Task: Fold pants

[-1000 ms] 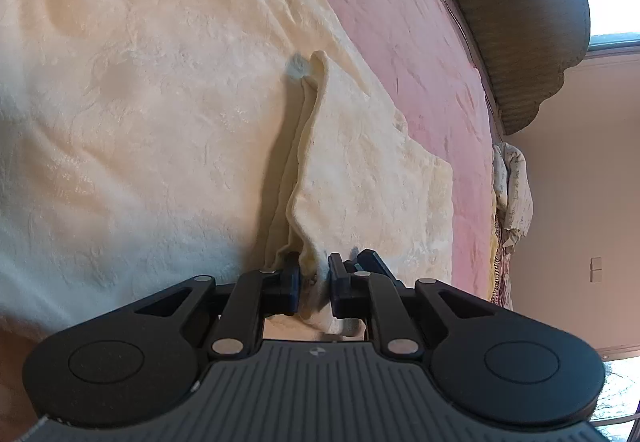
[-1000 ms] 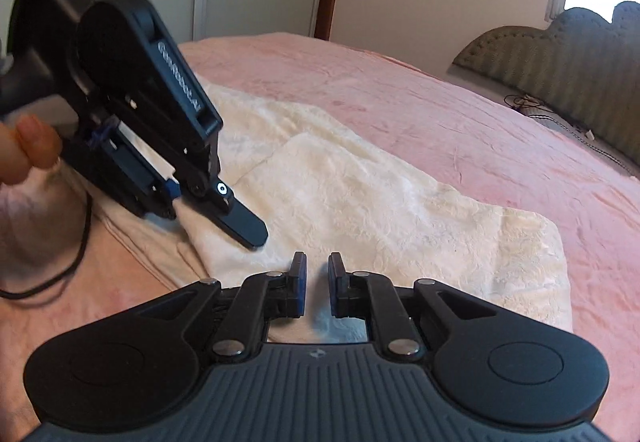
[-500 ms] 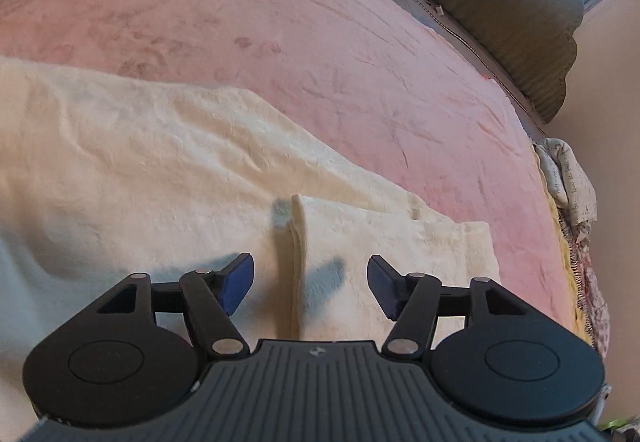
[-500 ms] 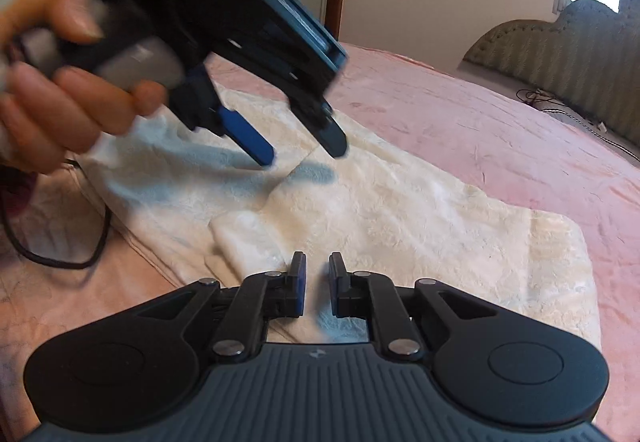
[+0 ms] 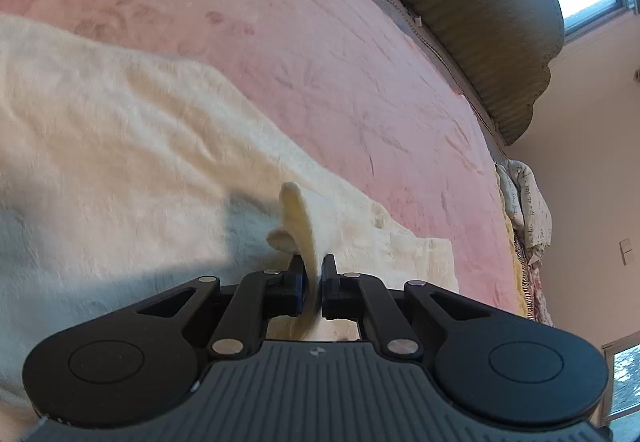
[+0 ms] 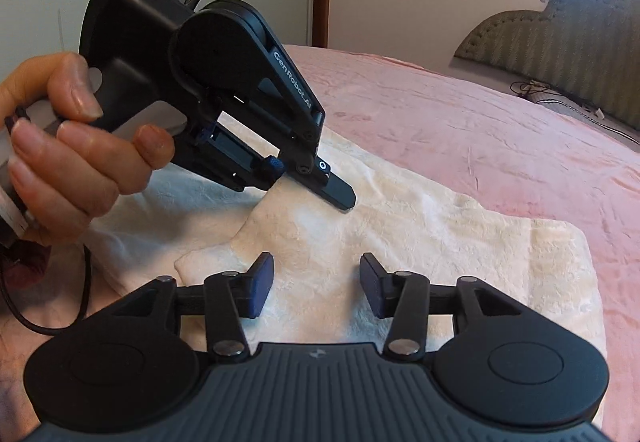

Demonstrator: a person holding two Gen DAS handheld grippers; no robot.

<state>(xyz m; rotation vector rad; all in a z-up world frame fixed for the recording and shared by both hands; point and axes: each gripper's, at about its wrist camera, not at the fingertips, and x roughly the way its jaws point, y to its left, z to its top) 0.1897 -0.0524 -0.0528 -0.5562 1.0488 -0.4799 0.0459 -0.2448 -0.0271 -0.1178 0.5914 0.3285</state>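
Two grippers: left gripper (image 5: 311,274) clamped on a raised fold of one cream pants (image 5: 120,145) — spread on one pink bed (image 5: 320,53); right gripper (image 6: 316,288) spread apart, just above the cloth.

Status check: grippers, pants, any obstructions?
Left gripper shut on pants edge, pinched fold raised. Right gripper open, empty, over pants on pink bed. Nothing in the way.

Left claw (image 5: 311,288) reclosed on pants (image 5: 298,219) fold, seemingly lifting; right claw (image 6: 317,290) opened.
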